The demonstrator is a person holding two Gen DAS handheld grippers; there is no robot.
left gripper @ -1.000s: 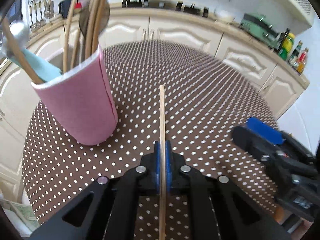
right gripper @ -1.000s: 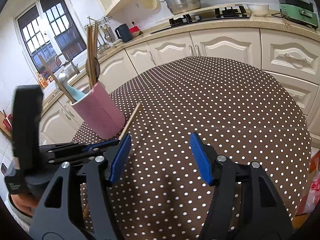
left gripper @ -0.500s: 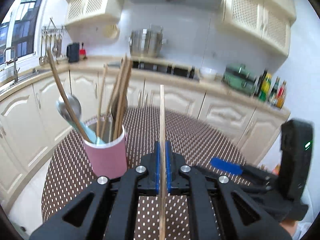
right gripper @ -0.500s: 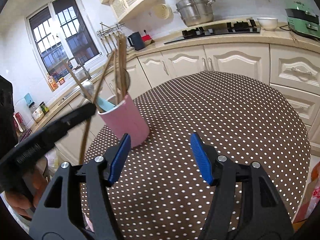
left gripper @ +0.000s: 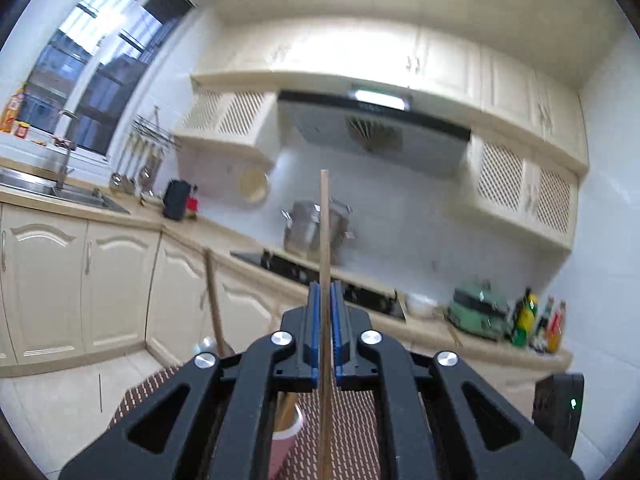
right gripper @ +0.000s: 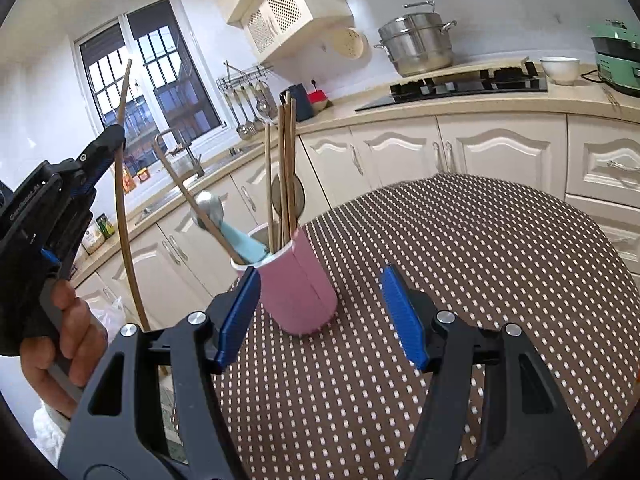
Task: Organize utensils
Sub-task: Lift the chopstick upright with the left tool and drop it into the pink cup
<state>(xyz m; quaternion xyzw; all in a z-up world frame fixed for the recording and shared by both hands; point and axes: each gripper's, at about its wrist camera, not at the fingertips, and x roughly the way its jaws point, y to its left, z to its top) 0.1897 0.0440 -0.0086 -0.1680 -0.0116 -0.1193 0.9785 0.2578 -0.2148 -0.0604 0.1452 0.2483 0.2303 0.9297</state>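
one chopstick [left gripper: 325, 240] in pinched left fingers [left gripper: 316, 336], right fingers [right gripper: 394, 304] apart, empty, over dotted table [right gripper: 460, 264]

pretty standard cream kitchen here. white walls [left gripper: 420, 208], cream base cabinets [right gripper: 500, 148] with arched door panels running along two sides, beige countertop [right gripper: 452, 104] on top. upper cabinets [left gripper: 524, 196] have lattice fronts, and a range hood [left gripper: 372, 128] with its light on hangs over a black hob [right gripper: 468, 84]. big steel pot [right gripper: 416, 48] at the back of the hob, white bowl [right gripper: 559, 69] and a green appliance [right gripper: 616, 56] off to the right. dark-framed window [right gripper: 148, 76] over the sink [left gripper: 52, 190], ladles hanging on a rail [right gripper: 244, 80] beside it. pale tiled floor [left gripper: 68, 392], bright daylight overall.
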